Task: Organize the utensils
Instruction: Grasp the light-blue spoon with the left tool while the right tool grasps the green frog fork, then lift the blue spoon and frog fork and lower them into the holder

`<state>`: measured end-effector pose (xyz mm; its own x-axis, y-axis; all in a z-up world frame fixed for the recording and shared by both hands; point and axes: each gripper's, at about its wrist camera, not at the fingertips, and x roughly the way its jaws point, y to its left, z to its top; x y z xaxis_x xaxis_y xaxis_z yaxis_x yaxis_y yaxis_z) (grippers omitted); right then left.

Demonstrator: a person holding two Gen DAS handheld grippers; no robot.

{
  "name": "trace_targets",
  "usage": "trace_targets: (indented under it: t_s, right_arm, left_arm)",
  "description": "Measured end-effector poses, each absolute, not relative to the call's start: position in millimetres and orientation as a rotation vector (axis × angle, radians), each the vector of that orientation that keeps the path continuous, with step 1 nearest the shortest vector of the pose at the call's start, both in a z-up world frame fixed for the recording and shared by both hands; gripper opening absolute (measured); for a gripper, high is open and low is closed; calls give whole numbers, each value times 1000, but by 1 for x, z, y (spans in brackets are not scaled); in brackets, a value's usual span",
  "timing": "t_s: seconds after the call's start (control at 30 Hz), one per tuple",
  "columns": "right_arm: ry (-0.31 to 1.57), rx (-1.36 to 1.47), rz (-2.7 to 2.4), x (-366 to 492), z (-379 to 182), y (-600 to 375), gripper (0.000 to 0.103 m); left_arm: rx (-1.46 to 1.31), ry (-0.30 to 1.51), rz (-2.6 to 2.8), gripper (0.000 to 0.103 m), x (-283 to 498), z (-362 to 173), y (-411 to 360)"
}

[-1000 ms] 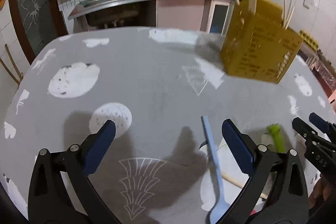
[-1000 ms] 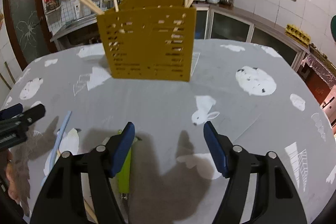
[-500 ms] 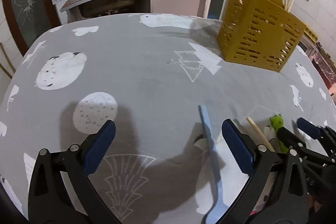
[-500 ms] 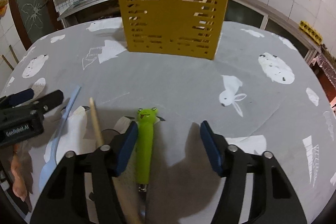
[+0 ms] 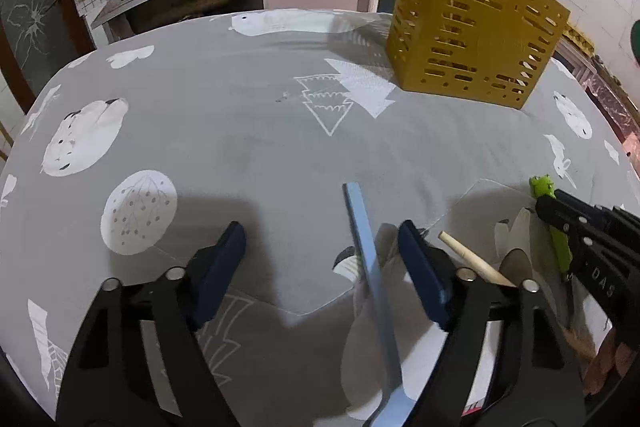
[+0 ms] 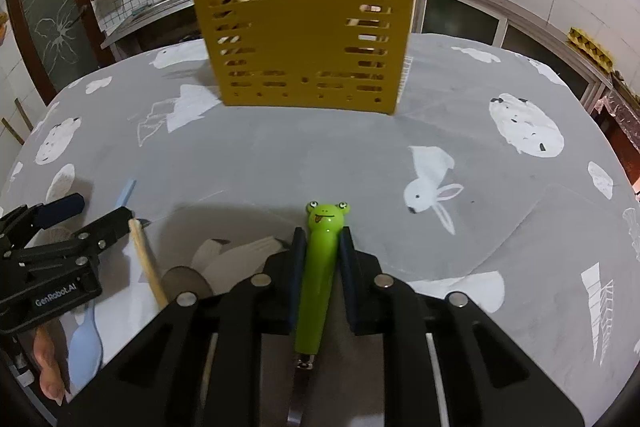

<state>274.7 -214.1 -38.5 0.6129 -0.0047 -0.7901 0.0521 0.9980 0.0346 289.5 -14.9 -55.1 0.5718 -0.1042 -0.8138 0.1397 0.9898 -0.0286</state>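
The right gripper point(image 6: 320, 247), jaws just closing, pinches the green frog-headed plastic handle point(image 6: 316, 275) lying on the grey printed tablecloth point(image 6: 280, 155), likely for lifting. The left gripper point(image 5: 320, 255), also closing yet apart, straddles the pale blue plastic spoon point(image 5: 370, 267). Beyond stands the slotted yellow plastic utensil caddy point(image 6: 304, 27), probably their destination.

Each camera sits just behind its own fingers, close above the near edge of the surface point(image 5: 240, 131), angled steeply down and toward the far edge. The left view faces the yellow utensil holder point(image 5: 472, 39) obliquely at its right; the right view faces it squarely. Both share the holder, the blue spoon point(image 6: 86, 339) and each other's gripper.
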Motion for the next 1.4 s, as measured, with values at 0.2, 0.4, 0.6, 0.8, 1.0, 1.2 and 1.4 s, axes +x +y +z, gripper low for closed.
trace_targets:
  t_s: [0.2,0.4,0.6,0.8,1.0,1.2,1.4]
  right_arm:
    - [907,65,-43,280,-40,-218,17]
    - [904,73,-56,285,-40,-218,17]
    - [892,62,-62,283,-39,-215,17]
    - [874,65,-60,279,-32,-217,16]
    - [808,91,-70,273,-8,-227,16]
    - [717,113,-82,261,20,-238,16]
    - [615,130,-97,250,42,-246,16]
  left_arm:
    - [39,951,-150,55,297,-55,-20]
    - [13,969,-153,27,303,-53,-21]
    - [-8,983,-181,8,302,-52,-24]
    - [-17,972,-188,8,300,-51,-25]
    - [-21,917,-198,6,292,-36,-25]
    - [-35,794,-181,6,278,-3,-22]
    - [-52,636,-168,6,260,33,-17]
